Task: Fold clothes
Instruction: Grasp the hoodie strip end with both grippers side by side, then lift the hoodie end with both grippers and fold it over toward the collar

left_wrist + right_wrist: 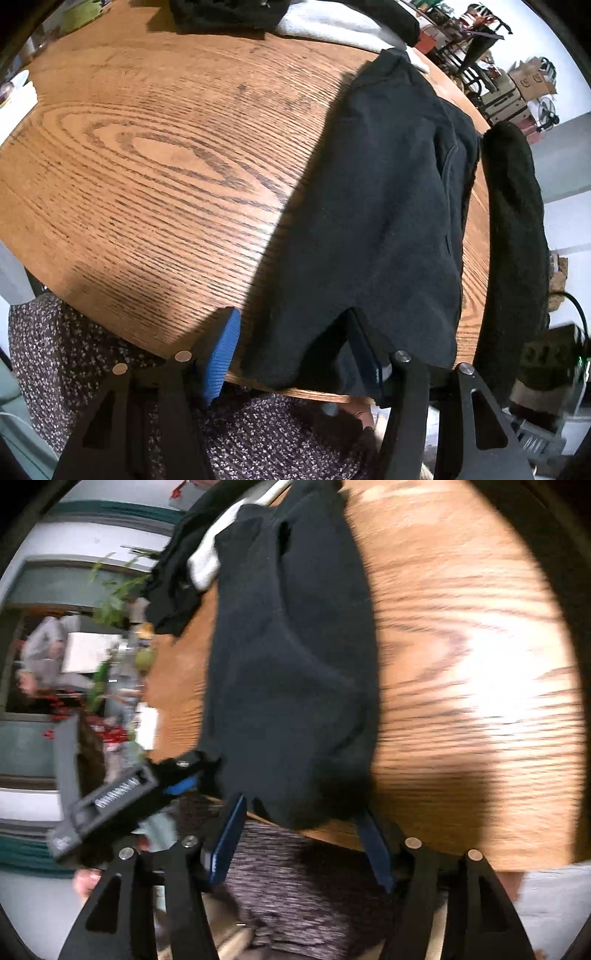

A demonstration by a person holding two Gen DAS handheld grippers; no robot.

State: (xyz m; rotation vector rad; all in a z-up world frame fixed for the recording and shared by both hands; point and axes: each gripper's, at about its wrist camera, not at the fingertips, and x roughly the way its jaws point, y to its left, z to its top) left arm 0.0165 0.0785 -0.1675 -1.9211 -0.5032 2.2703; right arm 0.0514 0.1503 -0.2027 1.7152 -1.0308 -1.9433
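Observation:
A dark navy garment (380, 206) lies folded lengthwise on the wooden table (155, 155), its near hem hanging over the table's front edge. My left gripper (295, 350) is open at that hem, with the blue-padded fingers (221, 354) on either side of the cloth's near left corner. In the right wrist view the same garment (288, 672) runs away from me. My right gripper (303, 842) is open at the near hem, just off the table edge. The left gripper's body (122, 794) shows at the left of the right wrist view.
A pile of black and white clothes (295, 18) lies at the table's far edge. A person's patterned skirt (110, 350) is below the near edge. A dark sleeved arm (517, 240) is at the right. Clutter and plants (110, 657) stand beyond the table's left side.

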